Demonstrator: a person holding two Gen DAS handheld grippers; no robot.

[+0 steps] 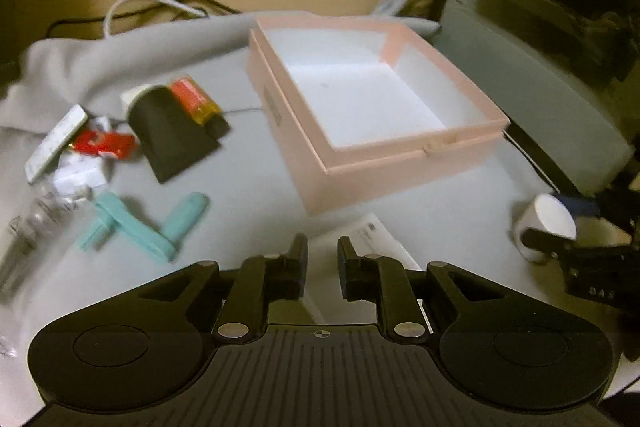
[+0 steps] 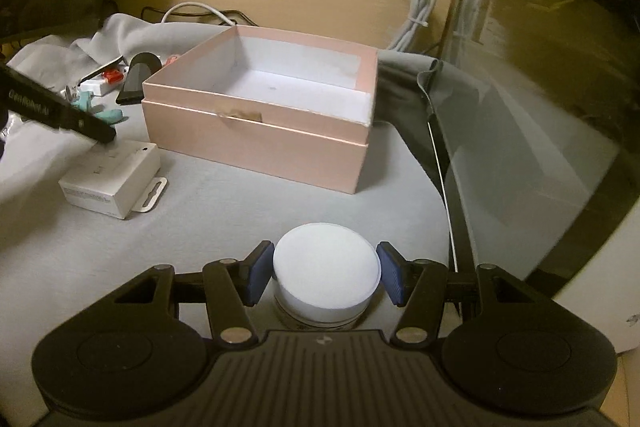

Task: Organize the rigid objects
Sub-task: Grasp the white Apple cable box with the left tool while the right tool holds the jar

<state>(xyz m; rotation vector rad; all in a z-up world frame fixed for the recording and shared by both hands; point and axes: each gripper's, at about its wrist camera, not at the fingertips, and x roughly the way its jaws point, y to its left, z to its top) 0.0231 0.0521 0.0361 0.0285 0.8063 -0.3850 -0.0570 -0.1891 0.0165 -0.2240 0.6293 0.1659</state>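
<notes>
White round jar sits between my right jaws, flat matte lid, squat body, a thin printed band low on its side, too small to read. Blue pads stand just beside the lid on either side; whether they press on it I cannot tell. Jar stands on the grey cloth surface, in front of the pink box. Box is open-topped, white inside, nothing in it, a strip of brown tape on its near wall. My left jaws are nearly closed, a narrow gap between the tips, nothing held, hovering over a white carton with fine grey print, unreadable. Left of the box: black wedge-shaped piece, orange-red vial, red wrapper, teal plastic parts, all blurred. White lettering on the left gripper's arm in the right wrist view, not legible.
</notes>
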